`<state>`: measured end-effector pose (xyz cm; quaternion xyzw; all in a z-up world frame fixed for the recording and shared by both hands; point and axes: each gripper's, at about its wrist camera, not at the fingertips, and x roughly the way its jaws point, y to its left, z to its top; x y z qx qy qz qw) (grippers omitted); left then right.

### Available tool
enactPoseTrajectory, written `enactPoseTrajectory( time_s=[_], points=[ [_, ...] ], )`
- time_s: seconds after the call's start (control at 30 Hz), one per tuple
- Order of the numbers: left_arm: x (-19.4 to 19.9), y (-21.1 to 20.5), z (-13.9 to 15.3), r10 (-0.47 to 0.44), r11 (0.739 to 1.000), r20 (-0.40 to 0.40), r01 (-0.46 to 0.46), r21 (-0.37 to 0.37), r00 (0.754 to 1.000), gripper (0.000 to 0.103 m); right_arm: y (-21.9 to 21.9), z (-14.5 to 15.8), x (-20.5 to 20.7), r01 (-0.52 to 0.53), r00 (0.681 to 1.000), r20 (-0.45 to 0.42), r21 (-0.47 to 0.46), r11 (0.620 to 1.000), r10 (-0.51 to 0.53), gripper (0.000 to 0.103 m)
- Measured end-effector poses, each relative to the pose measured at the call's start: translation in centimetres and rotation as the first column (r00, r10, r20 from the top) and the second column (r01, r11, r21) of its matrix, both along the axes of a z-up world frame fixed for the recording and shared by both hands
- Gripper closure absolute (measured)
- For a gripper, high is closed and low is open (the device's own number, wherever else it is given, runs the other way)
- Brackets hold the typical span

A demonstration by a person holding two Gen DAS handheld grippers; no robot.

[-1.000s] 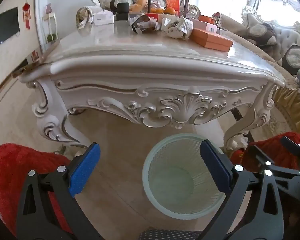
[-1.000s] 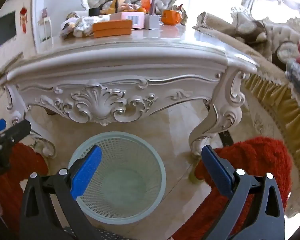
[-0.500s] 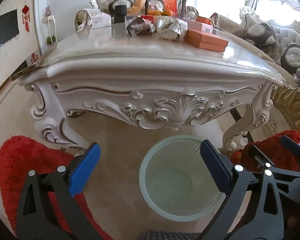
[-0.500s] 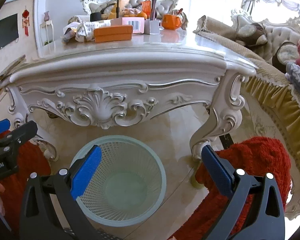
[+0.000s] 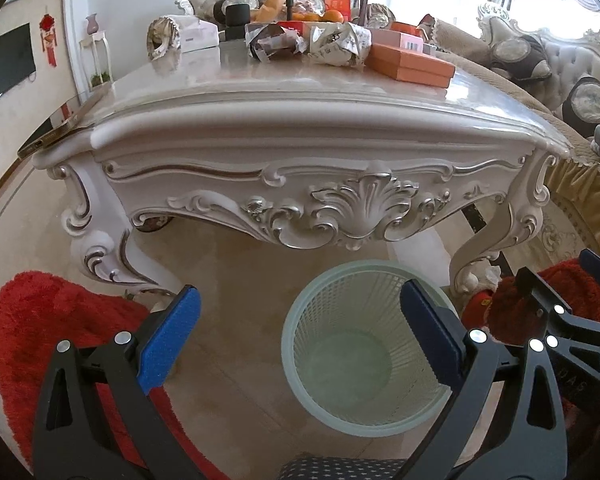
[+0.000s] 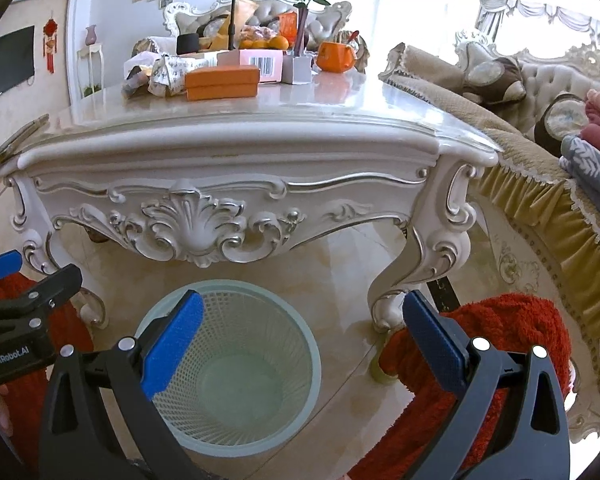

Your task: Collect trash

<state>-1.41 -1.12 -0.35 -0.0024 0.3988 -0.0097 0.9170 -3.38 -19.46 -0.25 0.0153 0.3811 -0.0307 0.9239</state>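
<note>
A crumpled white paper (image 5: 338,42) and a dark crumpled wrapper (image 5: 276,42) lie far back on the ornate white table (image 5: 300,120). They show again in the right wrist view as paper (image 6: 168,76) and wrapper (image 6: 134,76). A pale green mesh basket (image 5: 360,267) stands on the floor under the table's front edge, with nothing visible inside it. My left gripper (image 5: 298,308) hangs open over the basket's left side, holding nothing. My right gripper (image 6: 302,308) is open above the basket (image 6: 236,285), also holding nothing. Both are well below and short of the tabletop.
An orange box (image 5: 410,66), a pink box (image 6: 260,64), an orange mug (image 6: 336,58) and a rose vase crowd the tabletop. A phone (image 5: 56,132) overhangs its left corner. Red rugs (image 5: 40,340) flank the basket. A fringed sofa (image 6: 540,184) runs along the right.
Both grippers have risen a little, so more of the tabletop and its clutter shows. Both stay open and the basket has not moved.
</note>
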Motion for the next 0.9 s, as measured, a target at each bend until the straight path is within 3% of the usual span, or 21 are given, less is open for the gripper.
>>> enactPoseTrajectory(
  time_s=[0.27,0.9],
  points=[
    [0.1,-0.1,-0.4,-0.001,1.0,-0.013,0.001,0.008,1.0,0.006,0.4,-0.4,0.1,-0.016,0.999,-0.032,0.011,1.0,0.016,0.007],
    [0.1,-0.1,-0.8,-0.006,1.0,-0.019,0.007,0.011,1.0,0.006,1.0,-0.5,-0.1,-0.033,0.999,-0.014,-0.011,0.999,0.033,0.007]
  ],
)
